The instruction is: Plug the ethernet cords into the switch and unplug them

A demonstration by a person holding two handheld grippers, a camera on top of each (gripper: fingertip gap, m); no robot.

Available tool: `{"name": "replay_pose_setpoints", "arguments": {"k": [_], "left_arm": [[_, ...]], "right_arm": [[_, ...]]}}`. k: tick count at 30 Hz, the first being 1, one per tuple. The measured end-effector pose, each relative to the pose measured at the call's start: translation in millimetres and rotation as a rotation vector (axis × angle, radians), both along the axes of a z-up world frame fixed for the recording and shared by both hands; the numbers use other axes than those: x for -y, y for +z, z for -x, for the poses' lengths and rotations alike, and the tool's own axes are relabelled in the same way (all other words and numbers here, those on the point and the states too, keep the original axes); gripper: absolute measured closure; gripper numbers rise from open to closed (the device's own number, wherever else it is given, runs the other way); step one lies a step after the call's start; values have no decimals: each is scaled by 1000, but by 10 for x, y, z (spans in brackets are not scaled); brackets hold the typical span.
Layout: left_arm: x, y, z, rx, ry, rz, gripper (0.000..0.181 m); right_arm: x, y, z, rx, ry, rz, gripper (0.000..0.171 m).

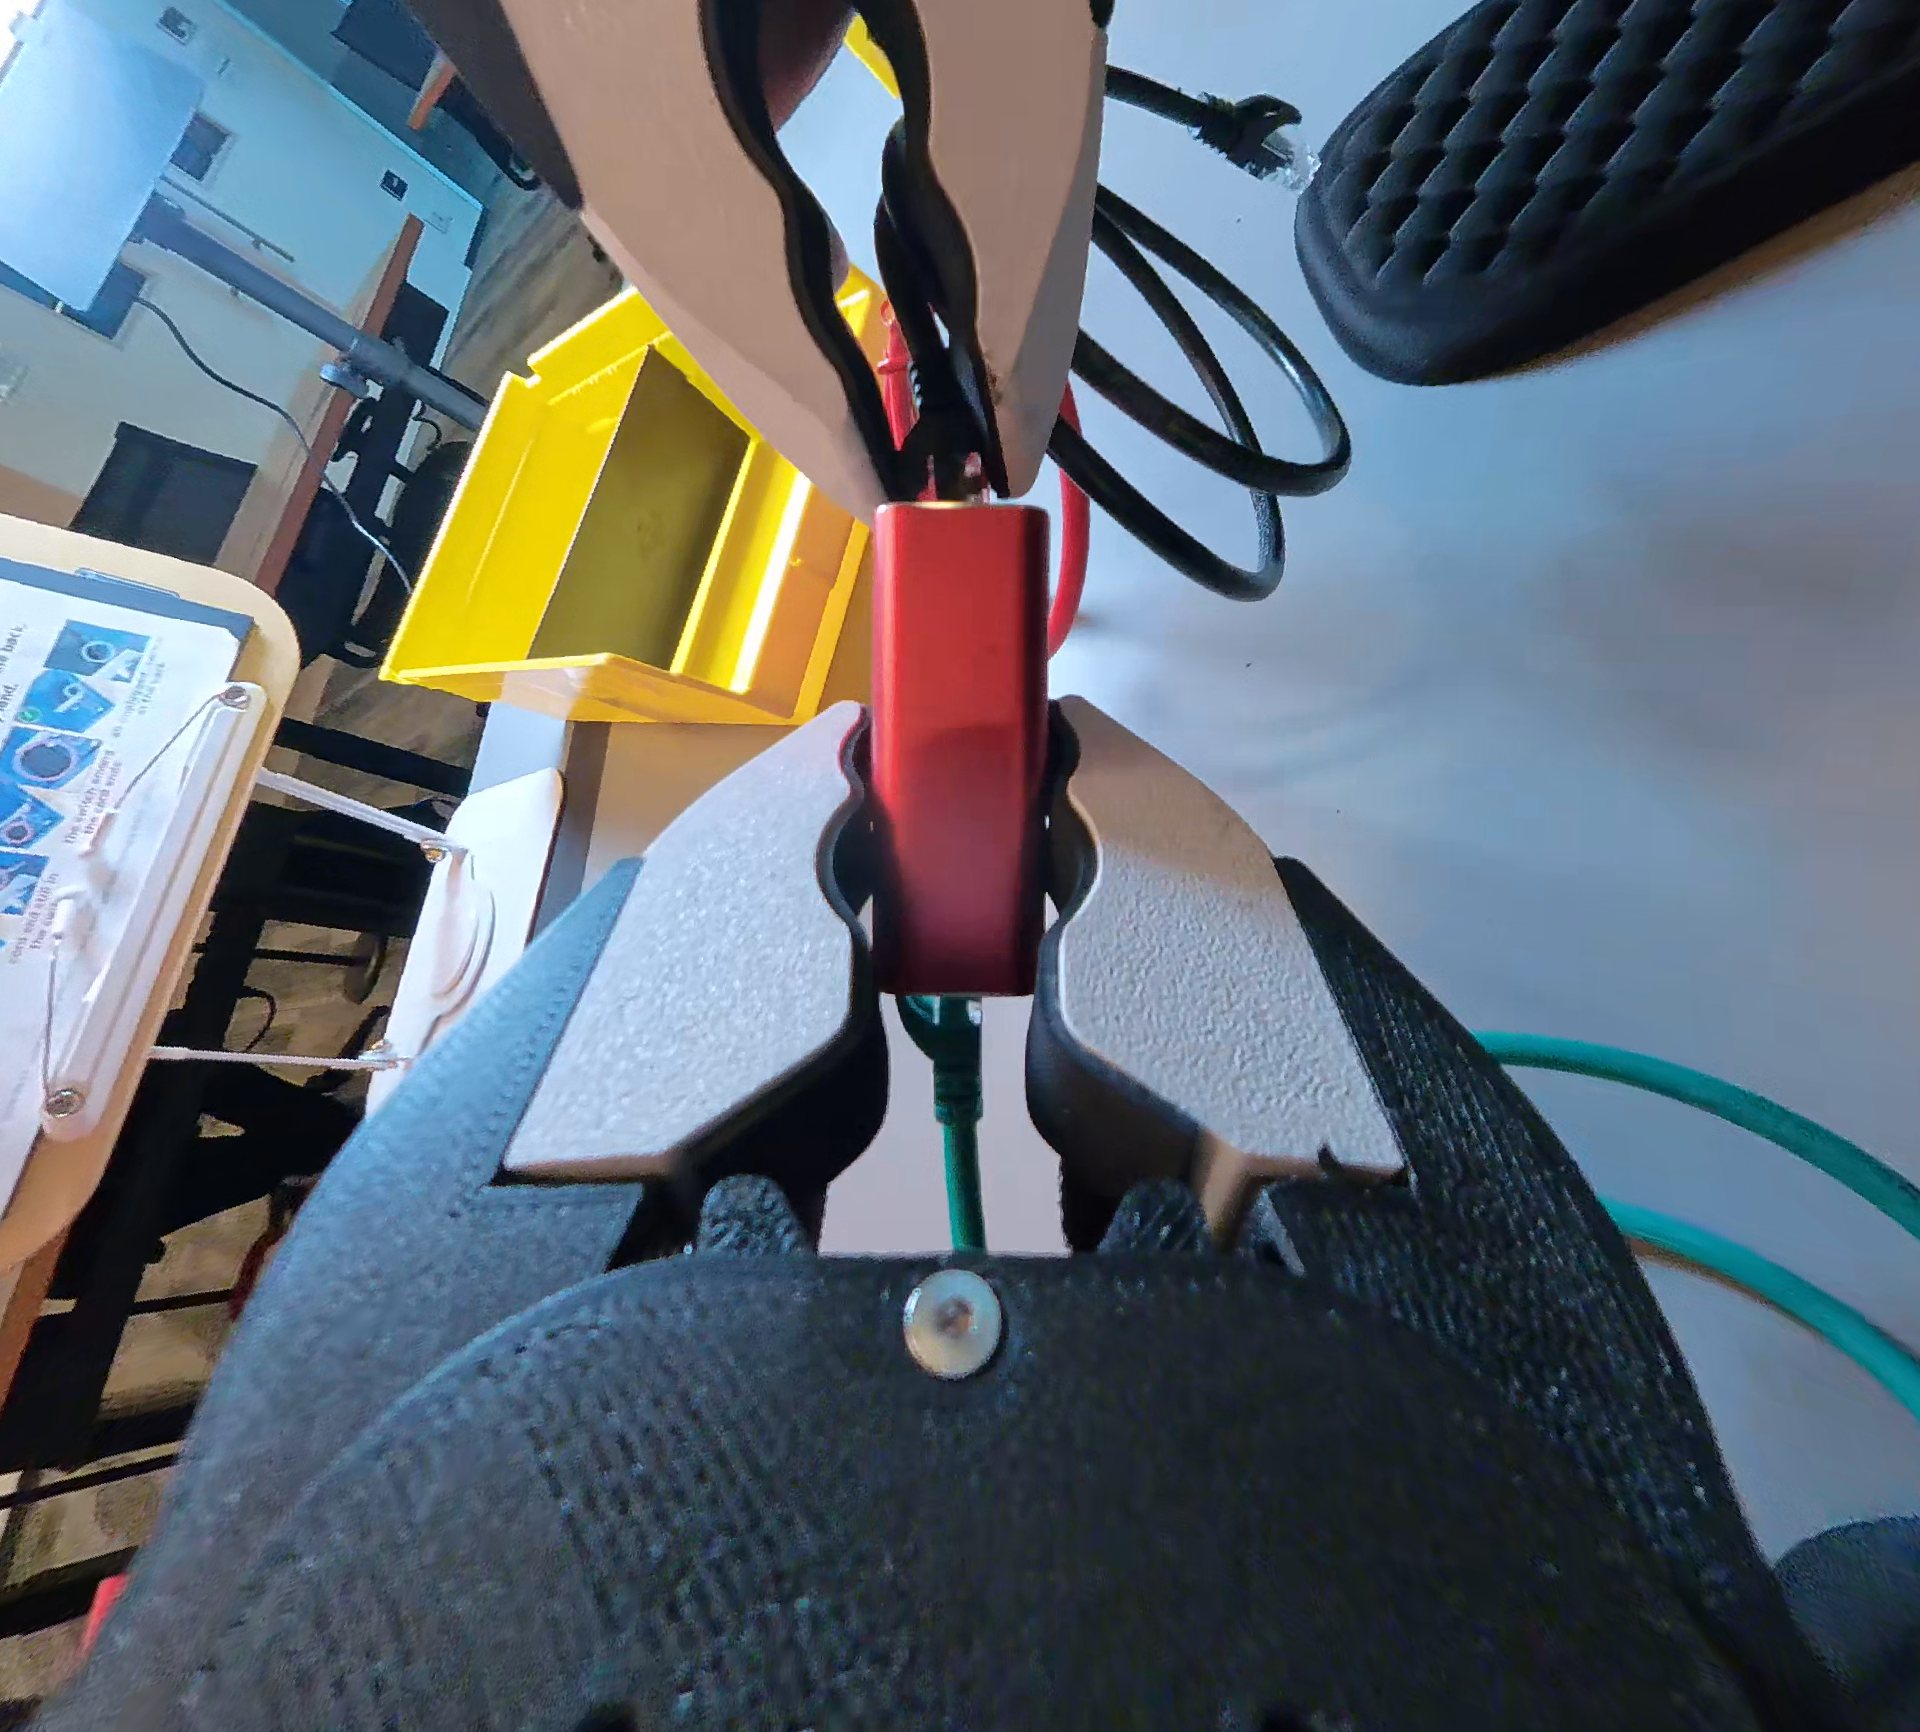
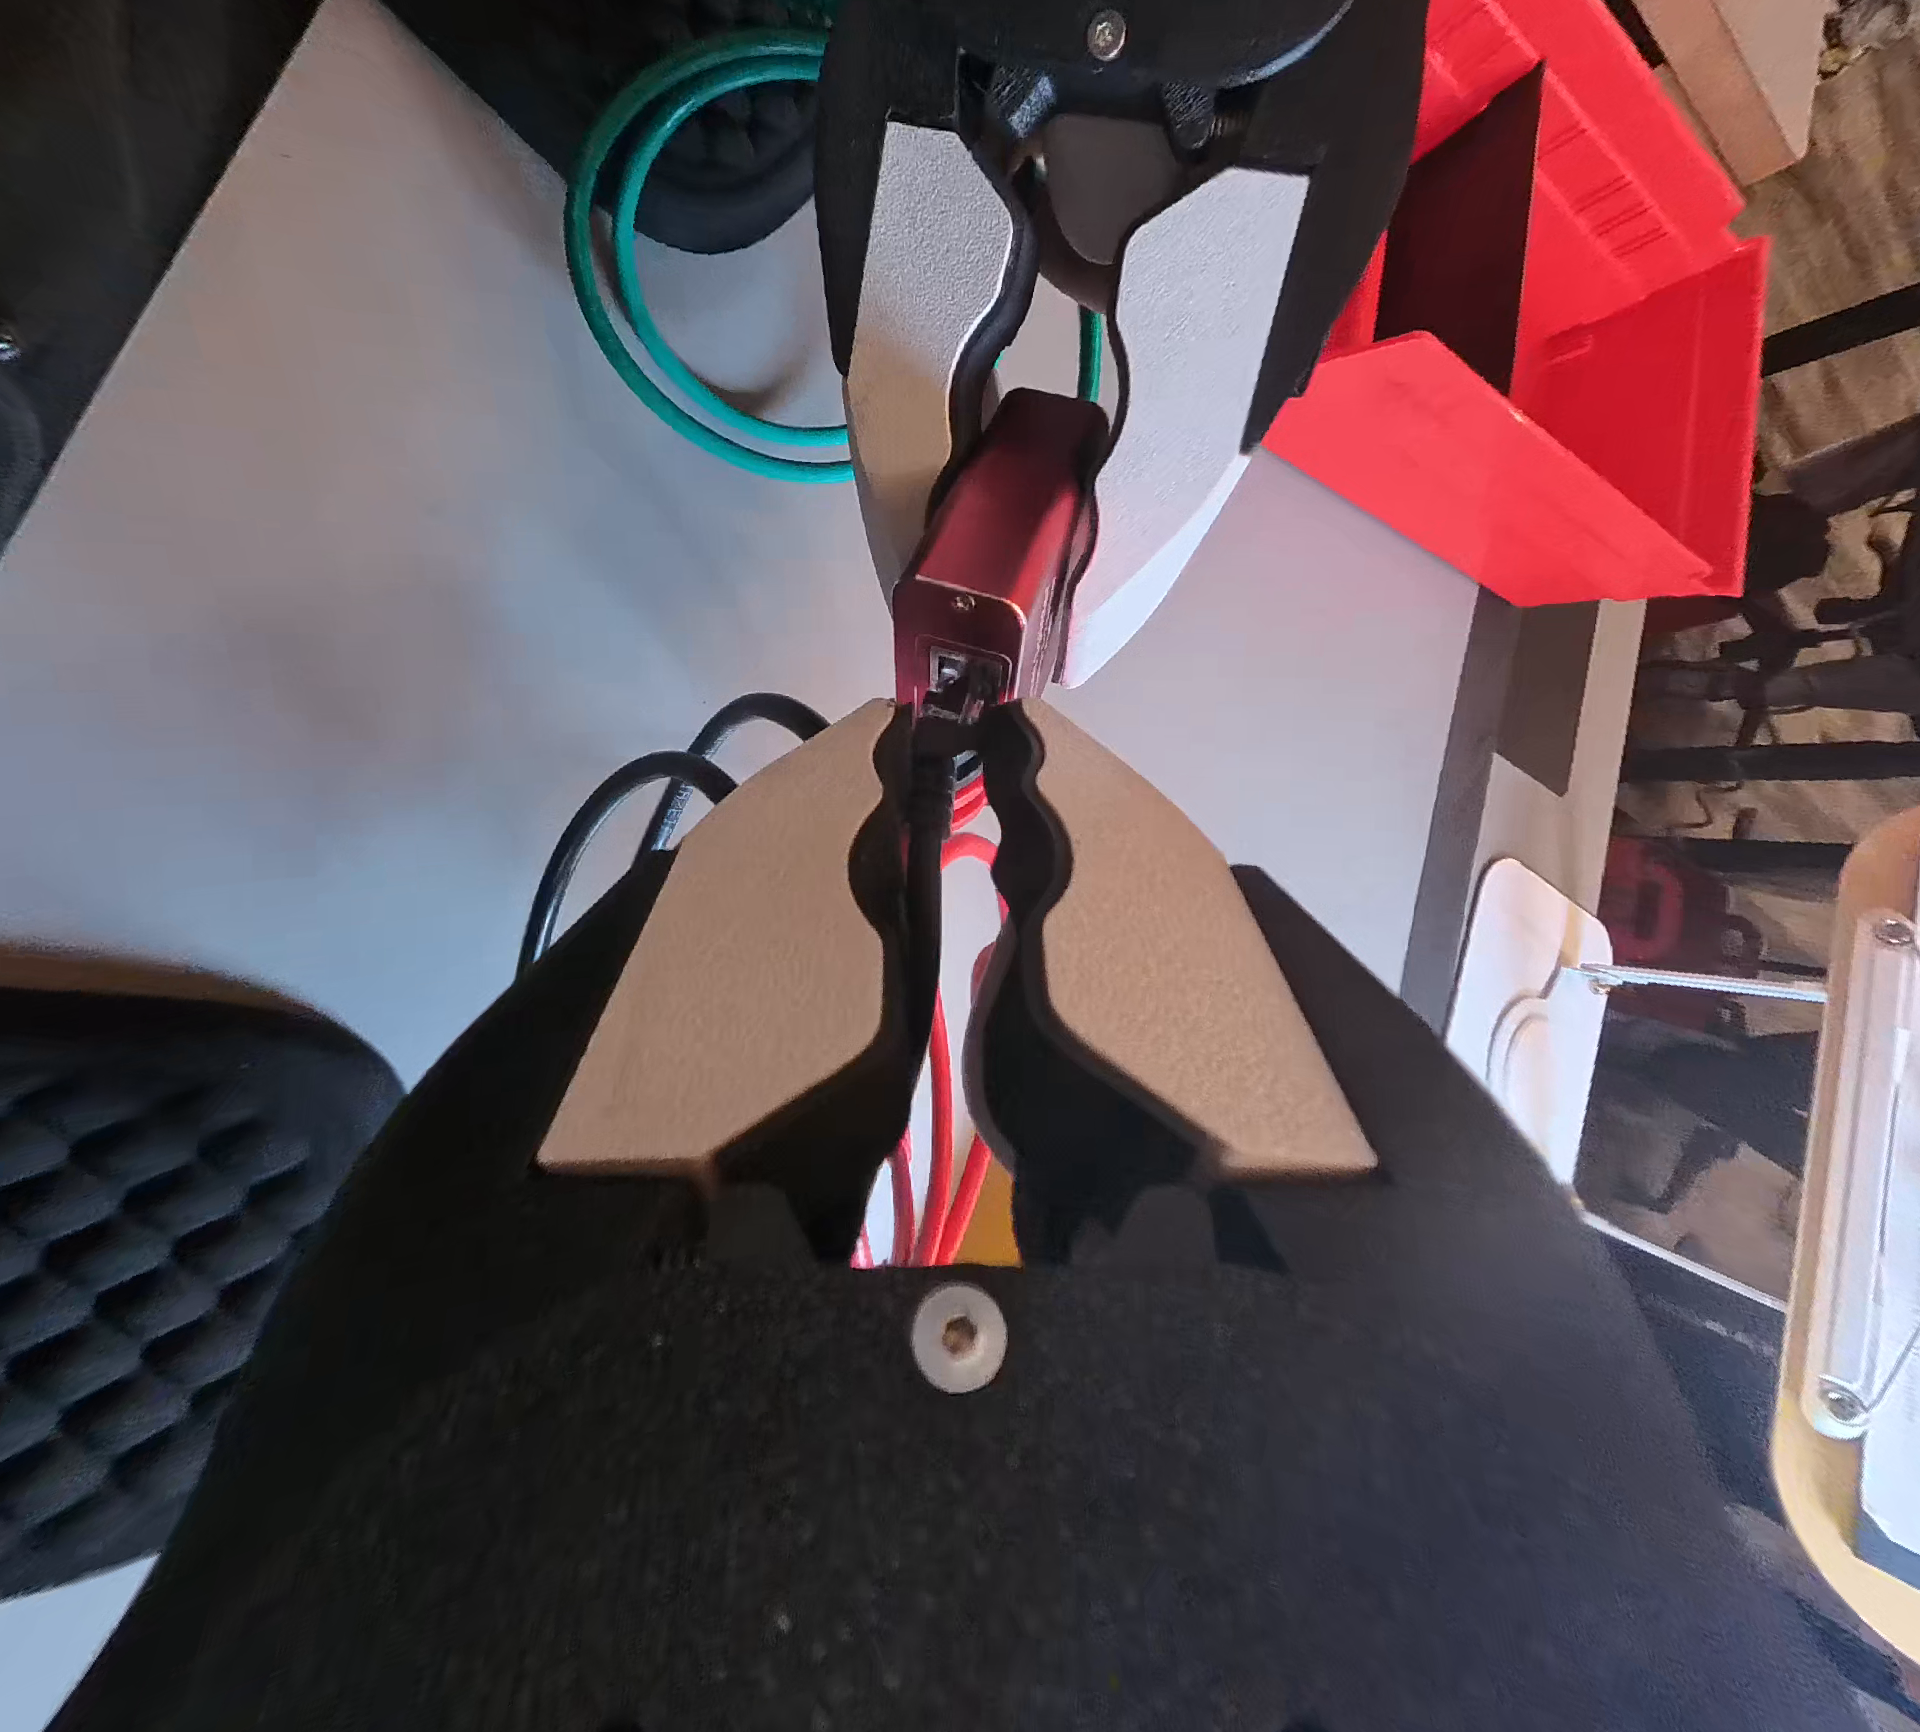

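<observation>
My left gripper (image 1: 956, 747) is shut on the small red switch (image 1: 956, 695) and holds it above the white table. A green cord (image 1: 951, 1090) is plugged into the switch's near end. My right gripper (image 2: 951, 716) is shut on the plug end of the black ethernet cord (image 2: 920, 830), with the plug at the port in the switch's (image 2: 987, 529) facing end. I cannot tell how deep the plug sits. The black cord's other plug (image 1: 1257, 134) lies loose on the table. A red cord (image 2: 945, 1111) lies under my right gripper. The left gripper (image 2: 997, 539) faces me in the right wrist view.
A yellow bin (image 1: 623, 539) stands at the table edge on one side and a red bin (image 2: 1507, 456) on the other. A black foam pad (image 1: 1610, 124) lies on the white table (image 1: 1558, 695). The green cord is coiled (image 2: 623, 280) there. A board with a printed sheet (image 1: 94, 799) stands beyond the edge. The tips of both grippers are at nearly the same place.
</observation>
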State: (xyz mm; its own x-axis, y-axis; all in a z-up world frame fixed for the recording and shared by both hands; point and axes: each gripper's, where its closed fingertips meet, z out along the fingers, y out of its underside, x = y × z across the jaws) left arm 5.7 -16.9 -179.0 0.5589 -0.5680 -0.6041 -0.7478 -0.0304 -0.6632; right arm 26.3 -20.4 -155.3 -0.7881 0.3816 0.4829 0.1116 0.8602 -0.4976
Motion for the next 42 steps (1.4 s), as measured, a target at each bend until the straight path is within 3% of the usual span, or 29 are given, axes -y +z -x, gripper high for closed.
{"name": "replay_pose_setpoints", "arguments": {"k": [9, 14, 19, 23, 30, 34, 35, 36, 37, 39, 42], "left_arm": [[32, 7, -141, 117, -55, 73, 152], [-29, 93, -89, 226, 10, 58, 153], [-82, 147, -16, 182, 77, -15, 153], [-76, 109, -56, 185, 88, 52, 153], [-76, 211, -231, 205, 33, 22, 152], [-126, 194, -83, 181, 127, 33, 152], [-150, 101, 187, 125, 239, 37, 152], [-127, 61, 328, 197, 271, 54, 152], [-102, 91, 372, 278, 271, 68, 152], [-133, 247, 396, 257, 282, 9, 152], [-164, 431, 434, 264, 302, -32, 153]], "right_arm": [[44, 46, -126, 86, -8, 158, 158], [-39, 87, -11, 38, -86, 162, 158], [-111, 79, 98, -78, -145, -18, 159], [-110, 30, 39, -51, -113, -109, 159], [-90, 183, -167, 157, -62, 120, 158], [-156, 317, -174, 178, -77, 180, 159], [-238, 465, -156, 130, -118, 227, 159], [-402, 613, -106, 32, -185, 206, 159], [-547, 684, -101, -44, -224, 113, 159], [-645, 765, -101, -127, -253, -17, 158], [-899, 1009, -64, -187, -337, 7, 158]]}}
